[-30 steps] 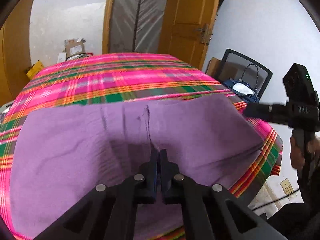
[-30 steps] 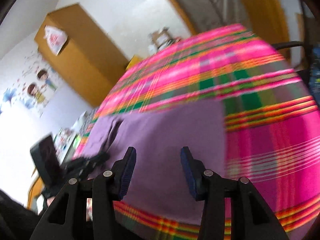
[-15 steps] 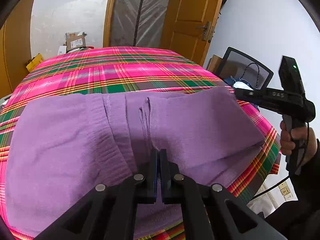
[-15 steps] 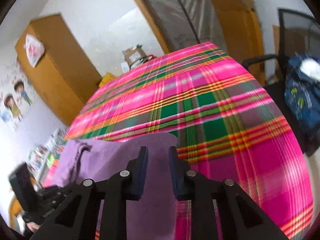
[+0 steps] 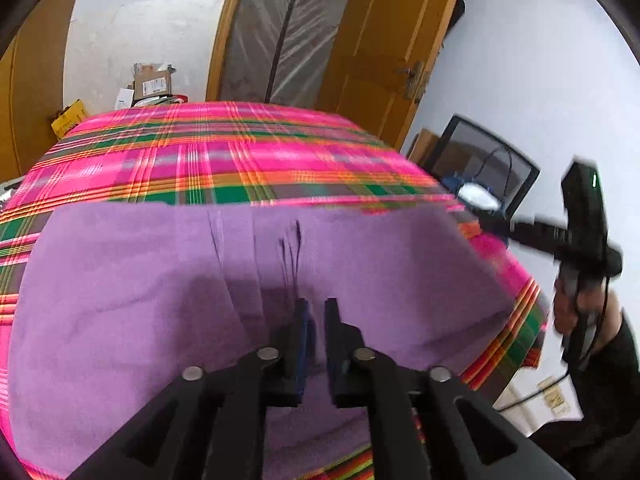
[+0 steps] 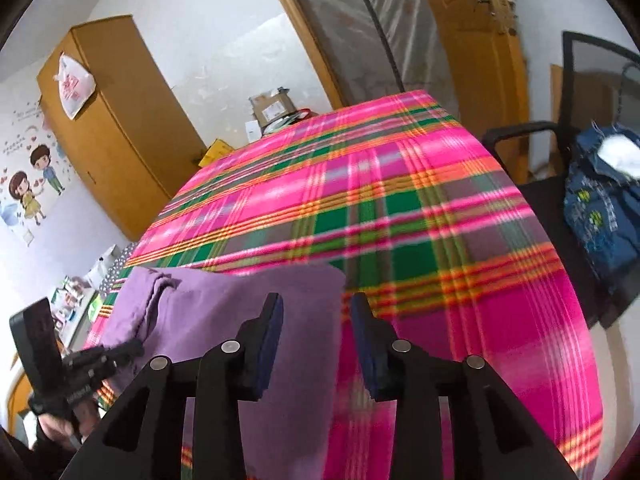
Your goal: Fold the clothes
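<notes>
**Purple garment spread on a plaid-covered table, both grippers released**

At far left in the right wrist view, cartoon stickers (image 6: 30, 184) decorate a pale wall, and an orange-brown wooden cabinet (image 6: 116, 120) stands beside them with a white plastic bag (image 6: 74, 88) hanging on it. A cardboard box (image 6: 274, 108) sits on the floor behind the table. The table carries a pink, green and orange plaid cloth (image 6: 420, 216), smooth and flat.

The purple garment (image 5: 160, 280) lies across the near part of that cloth, soft and fleecy, with fine creases at its middle and its far edge straight. The left gripper (image 5: 316, 316) hovers over its near middle, jaws a narrow gap apart, holding nothing. The right gripper (image 6: 316, 320) sits over the garment's right corner, jaws wide apart and empty.

Behind stand a plastic-sheeted doorway (image 5: 288, 28) and a wooden door (image 5: 384, 48). At right, a black mesh chair (image 6: 592, 92) holds a blue denim bag (image 6: 600, 216).
</notes>
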The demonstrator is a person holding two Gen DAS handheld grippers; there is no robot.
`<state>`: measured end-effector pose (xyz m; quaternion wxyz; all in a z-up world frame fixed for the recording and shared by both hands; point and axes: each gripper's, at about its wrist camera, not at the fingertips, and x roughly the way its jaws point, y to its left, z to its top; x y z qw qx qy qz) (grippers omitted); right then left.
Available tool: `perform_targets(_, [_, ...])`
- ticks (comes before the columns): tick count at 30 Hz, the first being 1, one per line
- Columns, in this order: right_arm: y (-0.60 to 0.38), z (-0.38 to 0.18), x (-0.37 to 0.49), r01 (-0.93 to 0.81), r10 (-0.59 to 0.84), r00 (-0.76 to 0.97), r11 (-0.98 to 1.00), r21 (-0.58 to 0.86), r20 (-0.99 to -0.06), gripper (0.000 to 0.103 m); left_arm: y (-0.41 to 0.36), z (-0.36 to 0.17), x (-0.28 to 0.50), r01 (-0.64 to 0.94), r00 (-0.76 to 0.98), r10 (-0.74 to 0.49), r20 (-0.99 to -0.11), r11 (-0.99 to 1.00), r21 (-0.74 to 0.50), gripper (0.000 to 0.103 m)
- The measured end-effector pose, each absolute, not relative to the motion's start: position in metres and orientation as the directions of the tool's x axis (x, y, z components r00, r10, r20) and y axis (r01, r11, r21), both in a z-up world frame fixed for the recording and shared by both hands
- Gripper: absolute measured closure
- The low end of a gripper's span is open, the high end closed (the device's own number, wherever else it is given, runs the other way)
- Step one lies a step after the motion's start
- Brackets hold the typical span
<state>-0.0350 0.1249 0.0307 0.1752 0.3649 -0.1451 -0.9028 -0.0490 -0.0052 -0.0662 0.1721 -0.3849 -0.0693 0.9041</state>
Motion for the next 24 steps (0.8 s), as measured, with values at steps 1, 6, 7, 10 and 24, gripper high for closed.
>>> perform_targets(1, [0.127,0.029,-0.033,0.205,-0.424,-0.671,-0.894,0.398,-0.608,0.067,-0.006,-0.066,-0.052,-0.251,-0.643,0.365,-0.673,-0.931,-0.265,0.073])
perform_targets(6, [0.125,0.024,-0.032,0.201,-0.433,-0.661,-0.889,0.412,-0.613,0.067,-0.008,-0.068,-0.064,-0.218,-0.638,0.368,-0.677,-0.929,-0.300,0.071])
perform_targets(7, [0.123,0.024,-0.033,0.205,-0.438,-0.659,-0.887,0.413,-0.612,0.067,-0.008,-0.068,-0.067,-0.211,-0.637,0.369,-0.677,-0.928,-0.307,0.071])
perform_targets(10, [0.118,0.024,-0.034,0.220,-0.449,-0.651,-0.883,0.415,-0.612,0.067,-0.005,-0.069,-0.071,-0.206,-0.634,0.366,-0.682,-0.929,-0.307,0.071])
perform_targets(24, [0.126,0.026,-0.025,0.218,-0.422,-0.665,-0.899,0.381,-0.616,0.067,-0.002,-0.060,-0.070,-0.232,-0.644,0.401,-0.651,-0.914,-0.333,0.096])
